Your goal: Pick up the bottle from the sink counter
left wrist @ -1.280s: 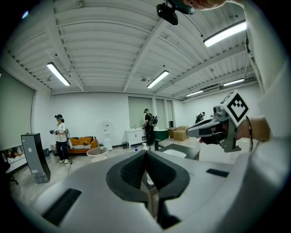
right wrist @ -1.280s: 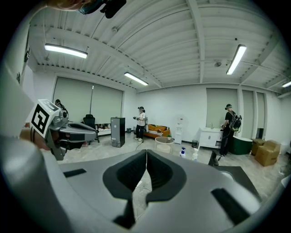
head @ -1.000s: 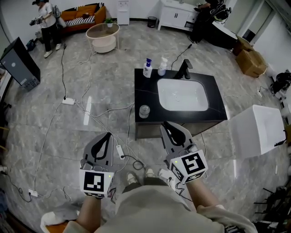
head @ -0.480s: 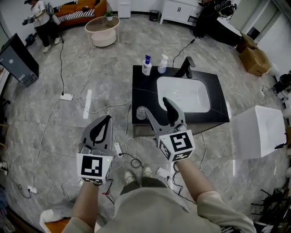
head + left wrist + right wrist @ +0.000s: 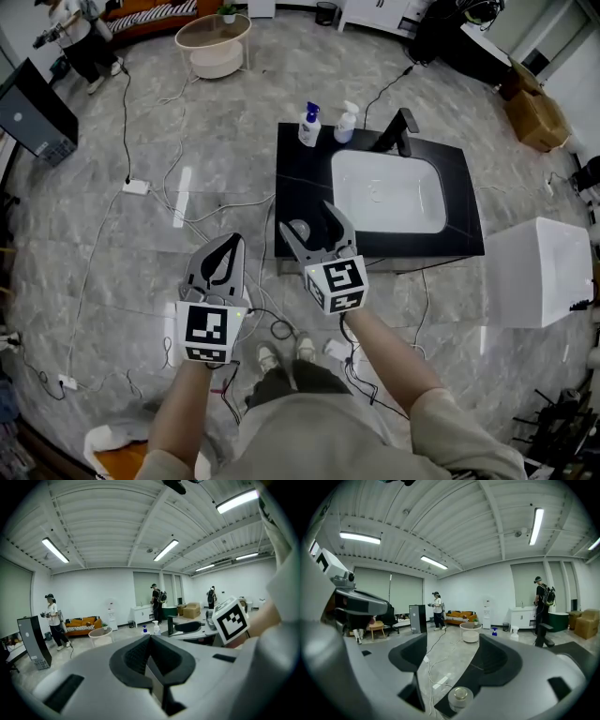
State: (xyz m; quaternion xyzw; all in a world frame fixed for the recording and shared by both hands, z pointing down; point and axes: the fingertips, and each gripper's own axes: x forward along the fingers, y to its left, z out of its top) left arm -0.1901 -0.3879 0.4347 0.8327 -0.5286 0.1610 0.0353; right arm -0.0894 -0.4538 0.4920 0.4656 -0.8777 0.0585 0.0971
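**Right gripper spreading its jaws around the bottle at the counter's front corner**

The bottle (image 5: 299, 231), small, clear and capped with a round lid, is standing upright on the front left corner of the black sink counter (image 5: 292, 183), close to its edge. The right gripper (image 5: 306, 219) is reaching over that corner with its jaws opening. In the right gripper view the bottle (image 5: 460, 698) is sitting low between the two dark pads (image 5: 500, 660), which are standing clear of it on either side, so nothing is being gripped.

The left gripper (image 5: 228, 246) is hovering over the floor just left of the counter, beside the right one. Its jaws are pressing together with nothing between them, as the left gripper view is showing.

Further back on the counter, the white sink basin (image 5: 389, 192) is taking up the middle and right, with a black faucet (image 5: 398, 131) rising behind it. A blue-topped spray bottle (image 5: 308, 126) and a white pump bottle (image 5: 346, 122) are standing side by side at the back left corner, well apart from the small bottle.

White cables (image 5: 202, 220) are trailing across the grey floor to the left. A white box (image 5: 536, 272) is sitting to the right of the counter.
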